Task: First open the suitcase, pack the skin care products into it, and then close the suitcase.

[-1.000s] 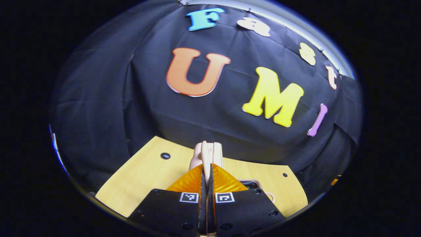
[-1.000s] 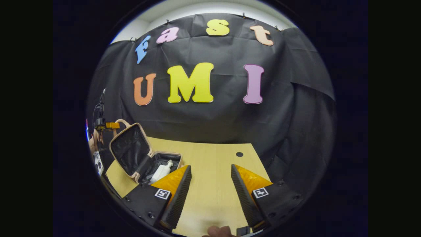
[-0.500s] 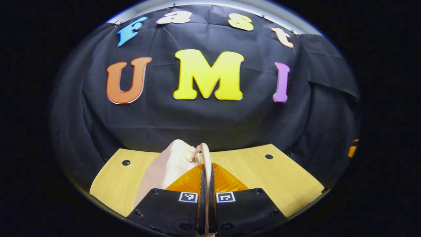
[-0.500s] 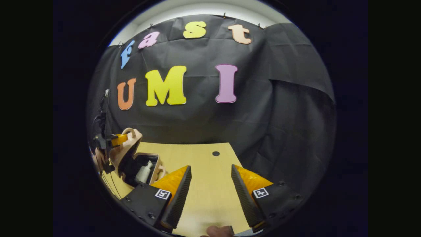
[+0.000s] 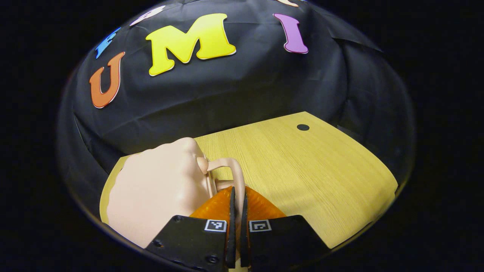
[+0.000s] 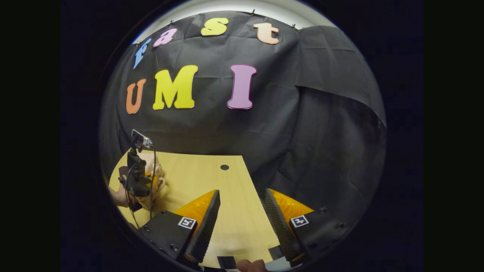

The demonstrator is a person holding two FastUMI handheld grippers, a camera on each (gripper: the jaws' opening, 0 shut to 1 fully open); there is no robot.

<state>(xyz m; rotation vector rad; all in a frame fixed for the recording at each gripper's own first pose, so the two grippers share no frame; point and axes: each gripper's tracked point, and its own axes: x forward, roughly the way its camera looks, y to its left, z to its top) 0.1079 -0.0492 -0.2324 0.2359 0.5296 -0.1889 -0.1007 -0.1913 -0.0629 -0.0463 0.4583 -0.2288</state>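
Observation:
The pale pink suitcase (image 5: pixel 159 185) lies on the wooden table (image 5: pixel 321 170) with its lid down, so its inside is hidden. My left gripper (image 5: pixel 237 196) is shut on the suitcase's thin handle (image 5: pixel 227 164), which runs up between the orange fingers. In the right gripper view, the left gripper (image 6: pixel 138 183) and the hand (image 6: pixel 117 196) holding it stand at the far left, in front of the suitcase (image 6: pixel 157 172). My right gripper (image 6: pixel 240 196) hovers open over bare table, with nothing between its fingers, well to the right of the suitcase.
The table (image 6: pixel 200 177) has a dark round hole (image 5: pixel 303 127) near its back edge, also seen as the hole (image 6: pixel 224 167) in the right gripper view. Black cloth walls close in behind and to the right. A fingertip (image 6: pixel 249 266) shows at the bottom edge.
The lid, held by its handle in my left gripper, swung down from upright onto the case, covering the white bottle inside. My right gripper stayed open and turned slightly right.

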